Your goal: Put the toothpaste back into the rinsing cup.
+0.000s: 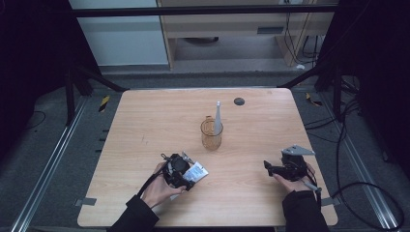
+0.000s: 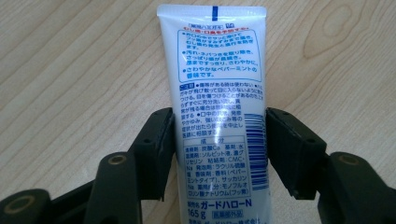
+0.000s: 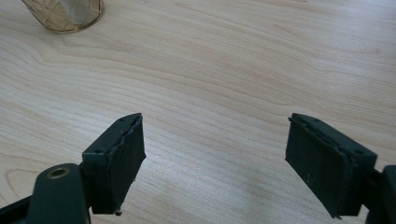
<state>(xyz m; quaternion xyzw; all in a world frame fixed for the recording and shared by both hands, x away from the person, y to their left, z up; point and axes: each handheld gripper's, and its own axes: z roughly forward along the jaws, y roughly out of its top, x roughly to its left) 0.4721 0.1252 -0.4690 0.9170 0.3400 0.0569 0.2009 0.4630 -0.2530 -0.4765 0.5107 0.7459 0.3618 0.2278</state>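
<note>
A white toothpaste tube (image 2: 217, 88) with blue print lies flat on the wooden table (image 2: 70, 70), crimped end pointing away. My left gripper (image 2: 219, 116) has one black pad against each long edge of the tube, near its lower half. In the high view the left gripper (image 1: 189, 178) sits at the front left with the tube (image 1: 198, 172) sticking out to its right. My right gripper (image 3: 215, 126) hovers over bare wood with its jaws wide apart and nothing between them; in the high view it (image 1: 268, 167) is at the front right, pointing left.
An amber glass cup (image 1: 212, 135) stands mid-table with a white pointed thing (image 1: 218, 117) upright in it; its base shows in the right gripper view (image 3: 65, 14). A small dark round disc (image 1: 239, 101) lies near the table's far edge.
</note>
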